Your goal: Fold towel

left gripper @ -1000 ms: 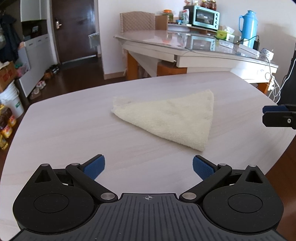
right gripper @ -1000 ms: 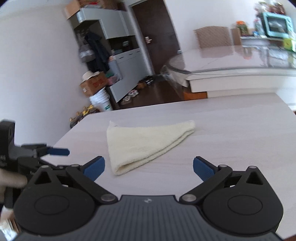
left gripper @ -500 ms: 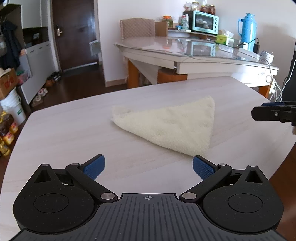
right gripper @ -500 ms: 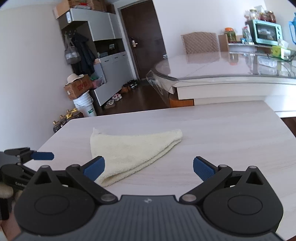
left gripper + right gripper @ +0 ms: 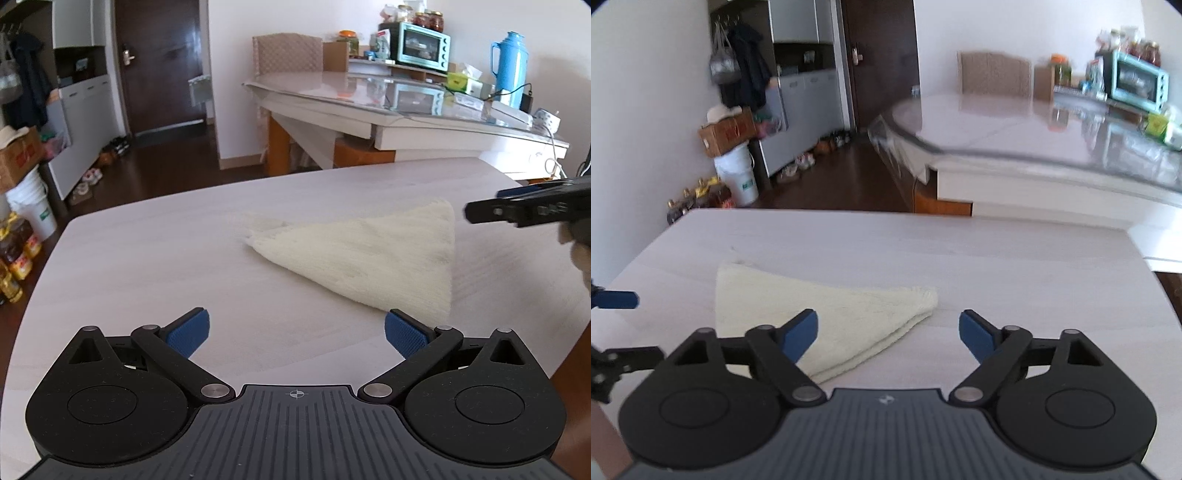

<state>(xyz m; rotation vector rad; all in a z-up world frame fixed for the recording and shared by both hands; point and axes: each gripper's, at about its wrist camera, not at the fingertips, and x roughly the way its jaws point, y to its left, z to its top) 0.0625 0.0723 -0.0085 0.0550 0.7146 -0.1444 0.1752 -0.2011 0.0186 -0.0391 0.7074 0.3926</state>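
One cream terry towel [image 5: 373, 254] is seen on the pale wood-grain table [image 5: 147, 266], folded into a triangle of stacked layers, the doubled edges showing along its near side in the right wrist view [image 5: 827, 317]. It lies flat, its long point directed to the left in the left wrist view. Two grippers are counted. The left gripper [image 5: 296, 330] is held spread above bare tabletop, its right pad just beside the towel's near corner. The right gripper [image 5: 887, 331] is spread too, though its jaws have just been closing; part of the towel lies below and between them, and no pad is seen pressing on it. On the second table [image 5: 369, 107] behind, one teal toaster oven [image 5: 421, 46] and one blue thermos [image 5: 508, 62] are seen. No writing can be read.
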